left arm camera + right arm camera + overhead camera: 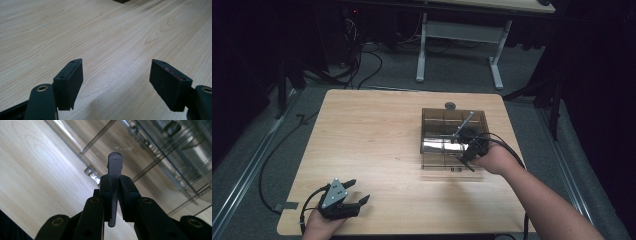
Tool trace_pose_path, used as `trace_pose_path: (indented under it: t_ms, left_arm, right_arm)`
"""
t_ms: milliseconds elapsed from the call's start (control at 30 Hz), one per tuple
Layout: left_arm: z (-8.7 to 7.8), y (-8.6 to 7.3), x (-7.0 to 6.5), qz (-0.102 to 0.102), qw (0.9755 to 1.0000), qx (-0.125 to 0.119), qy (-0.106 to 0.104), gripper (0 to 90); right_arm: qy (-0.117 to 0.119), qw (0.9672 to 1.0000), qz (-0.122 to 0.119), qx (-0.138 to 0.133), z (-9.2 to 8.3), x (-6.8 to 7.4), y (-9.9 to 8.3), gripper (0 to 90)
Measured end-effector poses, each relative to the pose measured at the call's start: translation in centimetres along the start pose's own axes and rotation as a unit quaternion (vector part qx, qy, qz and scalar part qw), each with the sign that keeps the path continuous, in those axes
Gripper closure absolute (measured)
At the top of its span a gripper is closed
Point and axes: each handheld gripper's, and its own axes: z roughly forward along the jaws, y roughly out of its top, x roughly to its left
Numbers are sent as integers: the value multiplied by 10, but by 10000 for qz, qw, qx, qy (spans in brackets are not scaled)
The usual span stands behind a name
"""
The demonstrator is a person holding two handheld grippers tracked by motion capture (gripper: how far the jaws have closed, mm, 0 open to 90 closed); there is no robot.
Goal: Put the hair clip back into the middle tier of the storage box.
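Lid: a clear plastic flap (114,173), pinched edge-on between the right gripper's (115,182) pads, its rounded end poking out just past the fingertips.
Box: see-through, with dividers (432,131), sitting on the right half of the wooden table (372,140); the lid is part of it, raised at the box's near right side.
Right gripper: in the high view (472,150) it sits at the box's front right edge, clamped tight on that lid (thin stuff, so the jaws are almost together).
Left gripper: down at the near left corner (343,197), jaws spread wide, nothing between them.
Left gripper view: bare wood grain between the two black pads (72,80).
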Motion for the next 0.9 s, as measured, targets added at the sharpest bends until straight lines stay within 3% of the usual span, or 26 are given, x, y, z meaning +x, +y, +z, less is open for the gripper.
trace_pose_path:
  t_ms: [33,67,167,200,300,467,733,800,867,900]
  left_arm:
    - [0,0,0,0,10000,-1,1,274]
    - [0,0,0,0,10000,1,0,274]
    - [0,0,0,-3,10000,3,-6,274]
    - [0,0,0,-8,10000,1,-10,274]
    - [0,0,0,-13,10000,0,-17,274]
    - [0,0,1,-12,10000,27,-48,274]
    - [0,0,1,-14,10000,31,-57,274]
    - [0,0,1,-21,10000,27,-64,274]
    - [0,0,1,-10,10000,39,-69,274]
    - [0,0,1,-9,10000,36,-72,274]
  right_arm:
    - [-14,9998,-202,-37,0,-3,3,819]
    - [-2,9999,-122,-16,0,-2,4,819]
    - [-18,9998,-189,-32,1,-3,11,819]
    - [-25,10000,-53,7,2,-1,13,819]
    - [-27,9998,-191,-37,4,-2,19,819]
    - [-57,9999,-94,-49,7,-1,25,819]
    - [-77,9999,-128,-18,16,-3,31,819]
    - [-66,9996,-273,-11,19,-5,33,819]
    - [-80,9998,-154,45,22,-4,33,818]
    - [-60,9997,-237,20,24,-5,33,819]
